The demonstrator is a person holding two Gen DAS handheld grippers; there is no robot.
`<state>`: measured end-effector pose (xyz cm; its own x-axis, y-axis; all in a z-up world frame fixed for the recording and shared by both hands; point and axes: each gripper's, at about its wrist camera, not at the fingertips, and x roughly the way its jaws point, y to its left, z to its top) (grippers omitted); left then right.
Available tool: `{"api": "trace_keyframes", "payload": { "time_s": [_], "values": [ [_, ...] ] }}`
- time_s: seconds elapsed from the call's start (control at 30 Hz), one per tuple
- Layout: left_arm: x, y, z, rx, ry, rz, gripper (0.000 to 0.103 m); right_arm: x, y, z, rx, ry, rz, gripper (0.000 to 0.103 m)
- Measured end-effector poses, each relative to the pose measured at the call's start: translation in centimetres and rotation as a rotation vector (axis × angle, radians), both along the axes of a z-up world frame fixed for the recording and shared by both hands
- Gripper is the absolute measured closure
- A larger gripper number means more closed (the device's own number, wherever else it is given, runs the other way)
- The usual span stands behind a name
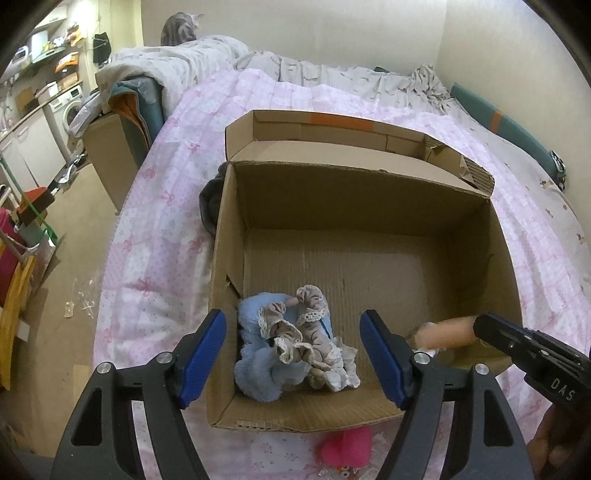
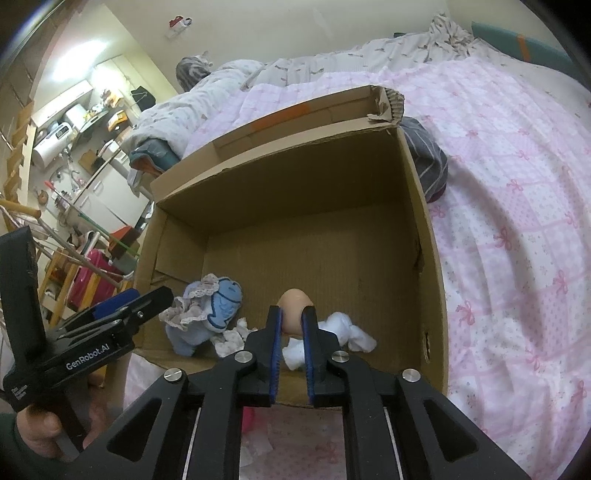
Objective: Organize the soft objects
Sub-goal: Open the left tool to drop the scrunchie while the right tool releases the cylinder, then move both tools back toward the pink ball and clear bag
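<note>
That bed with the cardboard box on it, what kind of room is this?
Most likely a small one-room flat. The box sits on a bed with a pink quilt, a cat perches on rumpled bedding, and a washing machine and kitchen shelves share the same room.
</note>
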<state>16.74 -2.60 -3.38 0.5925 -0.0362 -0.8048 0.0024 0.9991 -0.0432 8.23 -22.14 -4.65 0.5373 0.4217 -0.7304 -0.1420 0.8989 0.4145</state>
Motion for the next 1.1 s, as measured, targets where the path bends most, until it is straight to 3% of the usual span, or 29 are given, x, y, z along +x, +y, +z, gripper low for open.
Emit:
{"api": "trace_keyframes", "payload": {
  "time_s": [0.13,0.17,0.2,0.27,0.9,1.1],
  "values": [
    [-0.1,0.0,0.1,0.0,-0.004,0.001,0.031,0.0,-0.2,0.2,0.007,-0.008,-0.013,0.073],
    [-0.1,0.0,0.1,-0.001,-0.006,0.0,0.031,-0.1,-0.3,0.3,0.005,-0.015,-0.019,0.062],
    [-0.1,0.0,0.2,-0.001,-0.009,-0.001,0.031,-0.1,-0.3,0.4,0.007,-0.023,-0.022,0.04],
    [-0.2,0.0,0.4,-0.002,-0.018,-0.005,0.031,-0.3,-0.5,0.7,0.012,-0.049,-0.037,0.023],
    [-4.0,1.2,3.6,0.012,-0.095,0.002,0.031,-2.8,0.0,2.5,-0.05,-0.098,-0.018,0.023],
    [-6.1,2.5,3.7,-0.004,-0.074,0.028,0.031,-4.5,0.0,2.3,-0.062,-0.07,-0.048,0.023]
  ]
}}
